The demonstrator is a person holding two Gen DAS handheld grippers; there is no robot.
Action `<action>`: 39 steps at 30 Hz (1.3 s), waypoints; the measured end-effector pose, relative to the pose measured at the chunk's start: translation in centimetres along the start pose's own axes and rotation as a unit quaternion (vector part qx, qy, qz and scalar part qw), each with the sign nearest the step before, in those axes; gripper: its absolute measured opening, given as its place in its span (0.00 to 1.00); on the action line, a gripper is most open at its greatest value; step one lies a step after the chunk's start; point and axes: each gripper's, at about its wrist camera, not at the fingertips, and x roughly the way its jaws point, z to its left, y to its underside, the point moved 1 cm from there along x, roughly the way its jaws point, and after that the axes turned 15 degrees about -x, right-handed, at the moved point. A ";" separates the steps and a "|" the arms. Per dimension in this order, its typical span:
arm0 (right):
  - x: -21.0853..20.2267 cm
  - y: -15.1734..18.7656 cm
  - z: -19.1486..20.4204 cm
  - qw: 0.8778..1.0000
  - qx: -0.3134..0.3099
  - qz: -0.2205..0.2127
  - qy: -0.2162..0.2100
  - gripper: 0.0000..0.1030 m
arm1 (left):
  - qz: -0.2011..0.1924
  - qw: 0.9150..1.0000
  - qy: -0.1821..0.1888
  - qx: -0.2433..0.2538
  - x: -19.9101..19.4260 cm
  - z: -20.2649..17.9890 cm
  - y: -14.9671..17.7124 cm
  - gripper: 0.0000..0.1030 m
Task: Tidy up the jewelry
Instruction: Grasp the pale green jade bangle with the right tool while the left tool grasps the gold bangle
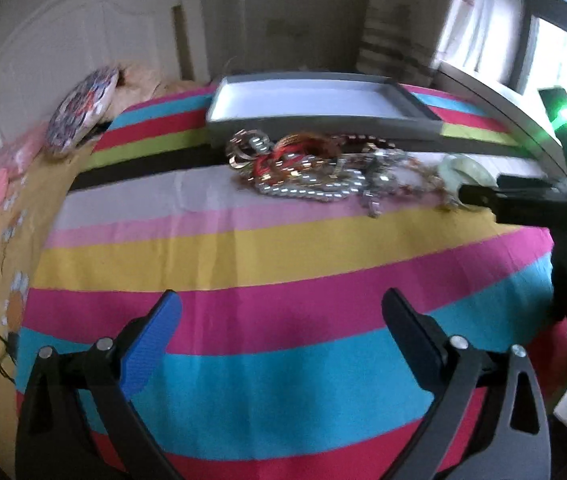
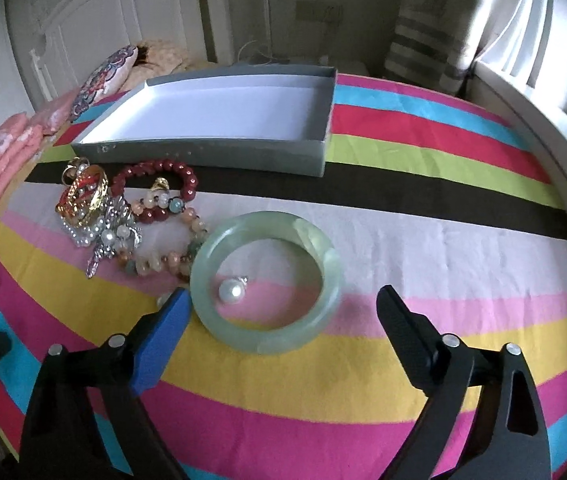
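Note:
A pale green jade bangle lies flat on the striped bedspread, with a pearl earring inside its ring. My right gripper is open, its jaws either side of the bangle's near half, empty. Left of the bangle lies a jewelry pile: a dark red bead bracelet, gold bangles, a silver brooch and a mixed bead strand. An empty grey box with a white floor stands behind. My left gripper is open and empty, well short of the pile and box.
The striped bedspread covers the bed. A patterned pillow and pink folded cloth lie at the far left. A white headboard stands behind. A white rail and a window run along the right. The right gripper's arm shows in the left view.

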 end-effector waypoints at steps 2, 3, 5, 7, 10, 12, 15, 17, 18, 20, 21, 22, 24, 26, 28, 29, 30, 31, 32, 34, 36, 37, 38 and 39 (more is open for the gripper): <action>0.7 -0.4 0.2 1.000 -0.009 0.007 0.000 0.84 | 0.030 0.999 0.018 -0.023 0.9 0.7 -0.5 0.93; 0.9 -0.6 0.4 1.000 -0.017 0.009 0.006 0.84 | 0.049 0.998 0.026 -0.036 1.6 1.1 -0.8 0.93; 1.1 -1.0 0.5 1.000 -0.023 0.009 0.007 0.83 | 0.074 0.996 0.021 -0.053 2.6 1.6 -1.2 0.95; 1.4 -1.3 0.4 1.000 -0.022 0.009 0.005 0.83 | 0.081 0.995 0.013 -0.055 3.1 1.8 -1.7 0.95; 1.2 -1.3 0.5 1.000 -0.027 -0.001 0.002 0.75 | 0.084 0.995 0.005 -0.061 3.8 2.1 -2.5 0.95; 1.1 -1.2 0.4 1.000 -0.024 -0.005 0.002 0.75 | 0.078 0.994 0.004 -0.073 3.9 2.3 -3.3 0.94; 0.7 -1.0 -0.1 1.000 -0.006 -0.017 -0.009 0.75 | 0.037 0.997 0.004 -0.064 3.4 2.1 -4.7 0.94; 0.1 -0.7 -0.8 0.999 0.013 -0.036 -0.014 0.75 | 0.007 0.999 0.004 -0.048 3.1 1.5 -5.9 0.94; -0.1 -0.7 -0.9 0.999 0.019 -0.044 -0.016 0.75 | -0.004 0.999 0.012 -0.039 3.1 0.9 -6.6 0.94; -0.6 -0.5 -1.4 0.997 0.033 -0.061 -0.014 0.75 | -0.007 0.999 0.033 -0.026 3.4 -0.2 -7.5 0.94; -0.7 -0.5 -1.7 0.997 0.041 -0.067 -0.014 0.75 | -0.009 0.999 0.044 -0.021 3.6 -1.0 -8.1 0.94; -0.8 -0.4 -1.9 0.996 0.048 -0.073 -0.015 0.75 | -0.011 0.998 0.051 -0.017 3.7 -1.5 -8.3 0.90; -0.8 -0.5 -2.3 0.995 0.057 -0.075 -0.021 0.75 | -0.012 0.998 0.064 -0.005 4.1 -3.0 -8.7 0.77; -0.9 -0.5 -2.5 0.995 0.063 -0.077 -0.025 0.75 | -0.013 0.998 0.061 0.008 5.1 -4.5 -9.2 0.65; -0.9 -0.4 -2.4 0.995 0.064 -0.079 -0.027 0.75 | -0.011 0.999 0.050 0.018 6.0 -5.4 -9.2 0.56; -0.9 -0.4 -2.5 0.994 0.064 -0.079 -0.028 0.75 | -0.007 0.999 0.049 0.020 6.4 -5.5 -9.2 0.49; -0.8 -0.4 -2.5 0.994 0.064 -0.079 -0.029 0.75 | 0.000 0.998 0.054 0.021 6.7 -5.8 -9.2 0.45; -0.9 -0.3 -2.5 0.994 0.065 -0.079 -0.030 0.75 | 0.008 0.998 0.062 0.020 7.0 -6.0 -9.1 0.39; -0.8 -0.3 -2.6 0.994 0.066 -0.078 -0.032 0.75 | 0.010 0.998 0.064 0.021 7.1 -5.9 -9.0 0.36; -0.7 -0.2 -2.6 0.994 0.068 -0.077 -0.035 0.75 | 0.005 0.998 0.059 0.028 7.4 -6.0 -8.9 0.36; -0.7 -0.3 -2.6 0.994 0.068 -0.076 -0.036 0.75 | 0.003 0.998 0.057 0.033 7.7 -6.0 -9.0 0.36; -0.7 -0.3 -2.5 0.994 0.067 -0.077 -0.035 0.75 | 0.007 0.998 0.058 0.036 8.0 -6.0 -9.1 0.30; -0.7 -0.3 -2.5 0.994 0.067 -0.077 -0.035 0.75 | 0.012 0.997 0.059 0.039 8.3 -6.1 -9.1 0.16; -0.7 -0.3 -2.6 0.994 0.068 -0.077 -0.035 0.75 | 0.018 0.997 0.067 0.040 8.3 -6.0 -9.1 0.12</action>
